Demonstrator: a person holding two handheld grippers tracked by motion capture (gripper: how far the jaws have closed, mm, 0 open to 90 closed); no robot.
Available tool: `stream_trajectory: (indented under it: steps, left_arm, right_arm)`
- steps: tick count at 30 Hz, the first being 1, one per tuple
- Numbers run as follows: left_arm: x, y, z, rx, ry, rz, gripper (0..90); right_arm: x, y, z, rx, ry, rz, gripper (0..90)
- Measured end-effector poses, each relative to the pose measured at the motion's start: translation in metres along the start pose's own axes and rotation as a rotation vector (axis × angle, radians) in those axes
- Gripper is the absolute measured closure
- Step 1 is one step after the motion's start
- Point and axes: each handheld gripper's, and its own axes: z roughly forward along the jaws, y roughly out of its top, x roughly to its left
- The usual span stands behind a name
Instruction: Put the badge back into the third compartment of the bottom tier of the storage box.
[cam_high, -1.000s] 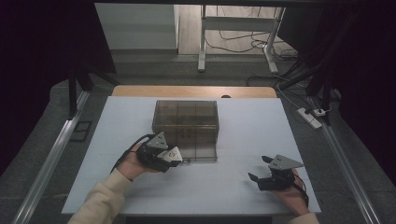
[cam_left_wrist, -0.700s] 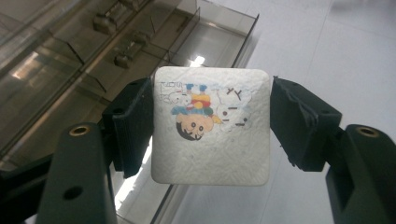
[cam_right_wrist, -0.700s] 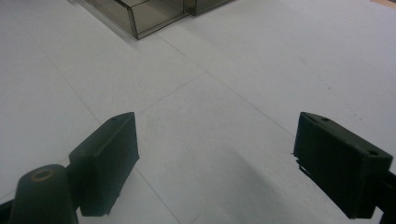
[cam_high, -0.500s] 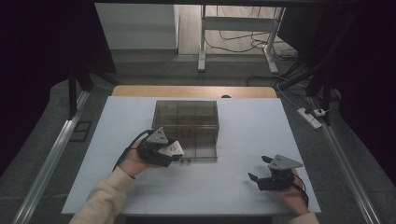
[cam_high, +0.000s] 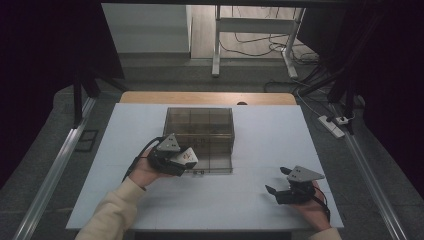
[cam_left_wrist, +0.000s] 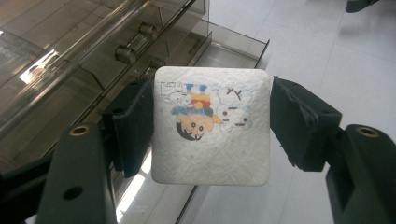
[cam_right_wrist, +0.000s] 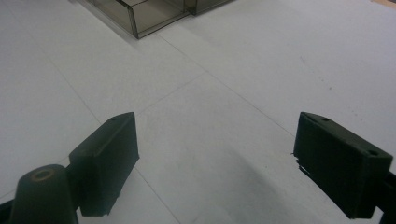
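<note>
Two grippers work over the white table (cam_high: 250, 195). Compared with a second ago, the left gripper (cam_high: 186, 159) has moved a little away from the person and now sits against the front left corner of the smoky drawer box (cam_high: 200, 132); the right gripper (cam_high: 276, 186) has not shifted. The left gripper's jaws are clamped on a white square packet (cam_left_wrist: 211, 125) with a coloured cartoon print, one pad against each side edge, the packet facing the camera with its picture upside down. Just behind the packet, in the left gripper view, an opened drawer (cam_left_wrist: 219, 49) juts from the box onto the table, and two small knobs (cam_left_wrist: 126, 52) sit on the box front above it. The right gripper rests near the table's front right, well apart from the box, its jaws spread wide with nothing between them.
</note>
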Motion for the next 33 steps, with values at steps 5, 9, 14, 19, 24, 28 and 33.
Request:
stream_trajectory:
  steps: [5, 9, 14, 19, 24, 28, 33]
  left_arm:
    - [-0.001, 0.004, 0.002, -0.005, -0.008, 0.014, 32.9]
    - [0.0, 0.007, 0.004, -0.014, -0.01, 0.013, 32.9]
    - [-0.001, 0.01, 0.006, -0.023, -0.012, 0.016, 32.9]
    - [-0.002, 0.014, 0.008, -0.033, -0.008, 0.021, 32.9]
    - [-0.002, 0.017, 0.011, -0.039, -0.01, 0.023, 32.9]
    - [-0.002, 0.021, 0.013, -0.04, -0.011, 0.028, 32.9]
    - [-0.002, 0.024, 0.015, -0.051, -0.003, 0.022, 32.9]
  right_arm:
    - [0.0, 0.0, 0.0, 0.002, -0.003, -0.001, 13.8]
    - [0.0, 0.0, 0.0, 0.003, -0.004, 0.001, 13.8]
    - [0.0, 0.0, 0.0, 0.0, -0.003, 0.001, 13.8]
    - [0.0, 0.001, 0.0, -0.003, 0.0, 0.0, 13.8]
    - [0.0, 0.001, 0.0, -0.005, 0.0, 0.001, 13.8]
    - [0.0, 0.001, 0.001, -0.006, 0.0, 0.0, 13.8]
    - [0.0, 0.001, 0.0, -0.005, -0.002, 0.001, 13.8]
